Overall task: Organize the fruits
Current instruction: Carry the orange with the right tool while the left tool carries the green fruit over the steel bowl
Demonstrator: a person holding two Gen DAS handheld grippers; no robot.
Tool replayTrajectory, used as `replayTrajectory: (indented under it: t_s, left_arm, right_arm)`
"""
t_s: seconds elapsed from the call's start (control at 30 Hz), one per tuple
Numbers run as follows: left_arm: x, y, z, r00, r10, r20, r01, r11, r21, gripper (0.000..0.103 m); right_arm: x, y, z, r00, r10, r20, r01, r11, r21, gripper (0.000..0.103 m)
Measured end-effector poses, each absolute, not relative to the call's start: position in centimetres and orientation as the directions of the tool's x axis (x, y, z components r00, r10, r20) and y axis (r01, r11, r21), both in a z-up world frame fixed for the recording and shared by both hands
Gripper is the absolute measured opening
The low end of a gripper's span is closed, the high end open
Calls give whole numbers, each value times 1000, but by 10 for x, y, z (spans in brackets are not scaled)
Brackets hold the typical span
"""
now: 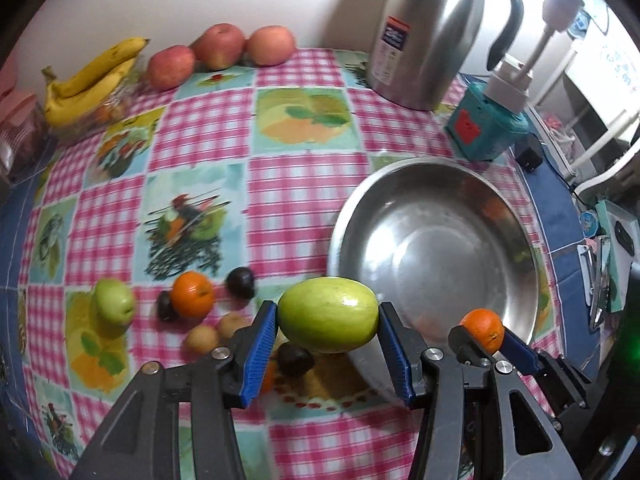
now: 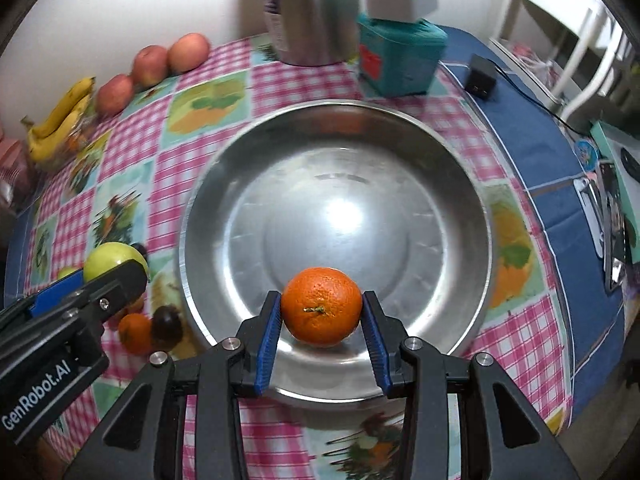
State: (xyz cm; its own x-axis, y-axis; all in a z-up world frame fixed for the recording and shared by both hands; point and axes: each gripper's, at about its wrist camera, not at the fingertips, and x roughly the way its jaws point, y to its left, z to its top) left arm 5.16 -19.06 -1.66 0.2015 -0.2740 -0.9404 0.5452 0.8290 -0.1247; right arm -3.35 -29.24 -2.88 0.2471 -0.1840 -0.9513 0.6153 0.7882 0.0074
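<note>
Two fruits held over the surface, one in each tool

Two tools are seen with their blue pads closed on fruit. The left tool (image 1: pixel 328 322) is clamped on a pale green fruit (image 1: pixel 328 314), held at the near left rim of the steel bowl (image 1: pixel 516 240), at about 8 o'clock from the bowl's middle. The right tool (image 2: pixel 321 316) is closed on an orange (image 2: pixel 322 306), stem end toward the camera, held above the bowl's floor toward its 6 o'clock edge.

Loose fruit is seen on the checked tablecloth (image 1: pixel 200 128) at 9 o'clock of the green fruit: a second orange (image 1: pixel 193 294), a green apple (image 1: pixel 114 301), two small tan fruits (image 1: pixel 216 330) and three dark plums (image 1: pixel 241 282), one of them partly hidden under the left tool.

Farther off, at 11 o'clock, bananas (image 1: pixel 90 82) are laid over a clear container, and three red apples (image 1: pixel 218 52) are lined up against the wall. At 1 o'clock a steel jug (image 1: pixel 424 32) and a teal box (image 1: pixel 486 124) are stood beyond the bowl.
</note>
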Motion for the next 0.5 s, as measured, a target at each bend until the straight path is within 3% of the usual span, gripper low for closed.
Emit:
replayTrajectory:
  t_s: [0.5]
  left_arm:
    - [48,-224,-43,147,-258,-955,574,809,-130,54]
  right_arm:
    - [-40,-312,-48,184,-160,-970,653,757,-1,42]
